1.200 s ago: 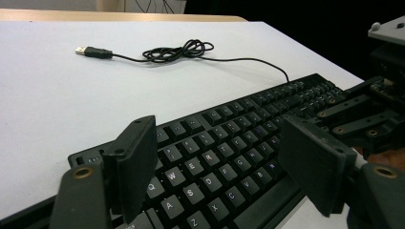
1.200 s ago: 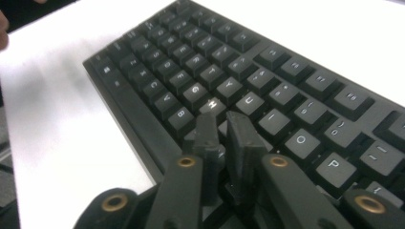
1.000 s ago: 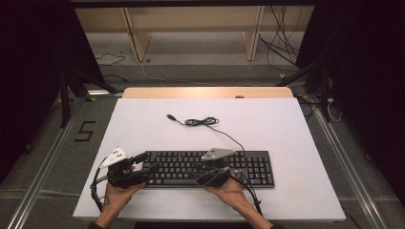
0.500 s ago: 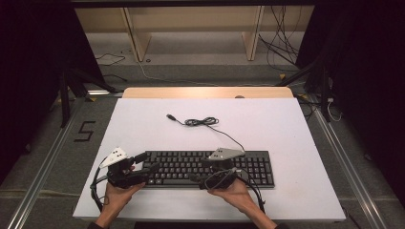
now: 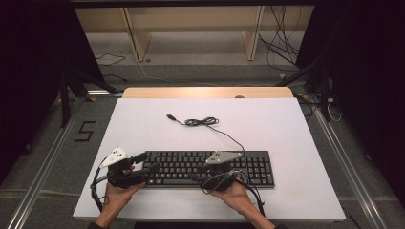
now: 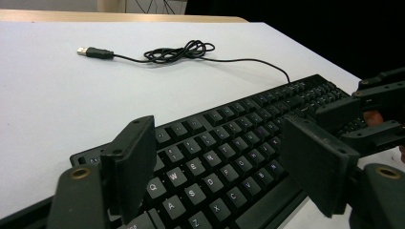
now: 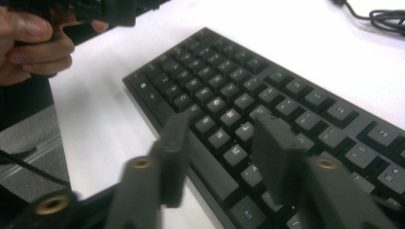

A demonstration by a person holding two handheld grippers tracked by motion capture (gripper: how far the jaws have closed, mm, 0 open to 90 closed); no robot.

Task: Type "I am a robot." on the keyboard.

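With the black keyboard [image 5: 207, 168] lying along the tabletop's [image 5: 286, 124] near edge, both claws hover released, the left claw [image 6: 224, 167] over its left end and the right claw [image 7: 219, 152], jaws just narrowing around nothing, over the middle keys, so I'd dip 1 jaw tip squarely onto 1 key.

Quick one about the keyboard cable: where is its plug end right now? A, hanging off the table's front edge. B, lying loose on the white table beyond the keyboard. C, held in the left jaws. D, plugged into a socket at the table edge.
B: the plug lies free on the white table, past a tangle in the cable that runs back to the keyboard.
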